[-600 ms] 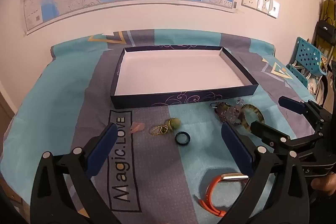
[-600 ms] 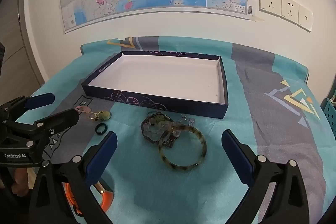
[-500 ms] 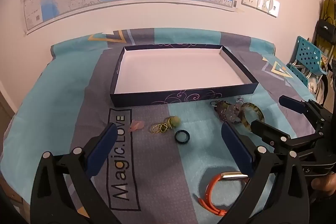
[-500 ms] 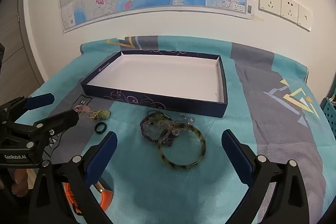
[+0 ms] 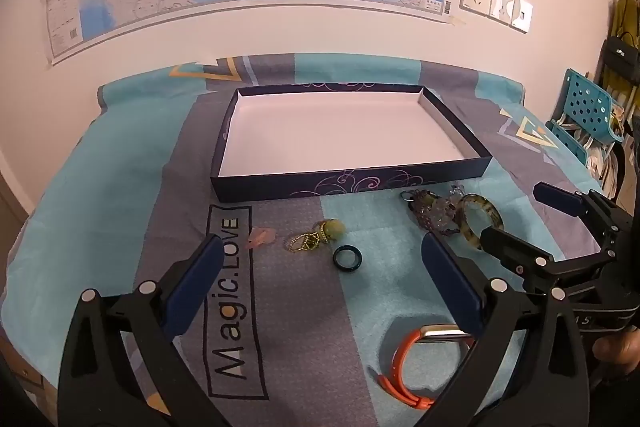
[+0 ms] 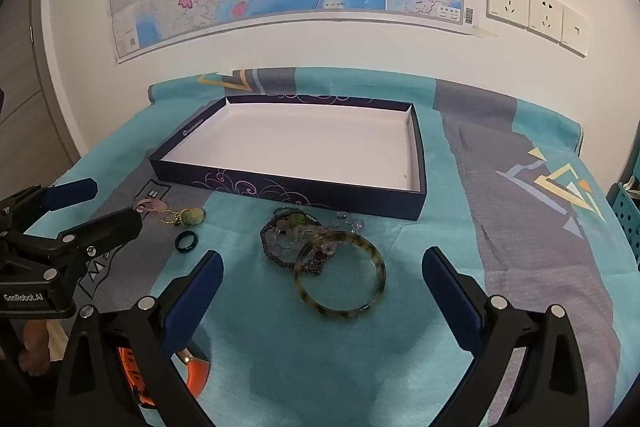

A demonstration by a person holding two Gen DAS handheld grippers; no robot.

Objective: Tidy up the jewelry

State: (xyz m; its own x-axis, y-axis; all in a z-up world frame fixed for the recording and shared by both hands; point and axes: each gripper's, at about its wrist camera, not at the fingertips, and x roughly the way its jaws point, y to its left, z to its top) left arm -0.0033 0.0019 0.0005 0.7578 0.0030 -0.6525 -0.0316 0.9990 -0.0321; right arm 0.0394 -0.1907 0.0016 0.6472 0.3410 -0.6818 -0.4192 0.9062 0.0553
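Dark blue cardboard, the tray (image 6: 294, 193) is sitting bare at the centre of both frames, so we are judging the sorting as not yet begun. We are finding the left gripper (image 5: 320, 279) and right gripper (image 6: 322, 293) both spread wide, gripping nothing. The jewelry is lying on the cloth below the tray: tortoiseshell bangle (image 6: 340, 275) and bead bracelets (image 6: 284, 233) at centre, dark ring (image 5: 347, 259) centre, orange band (image 5: 404, 367) lower right. Next, we are expecting a descent and closure on one piece
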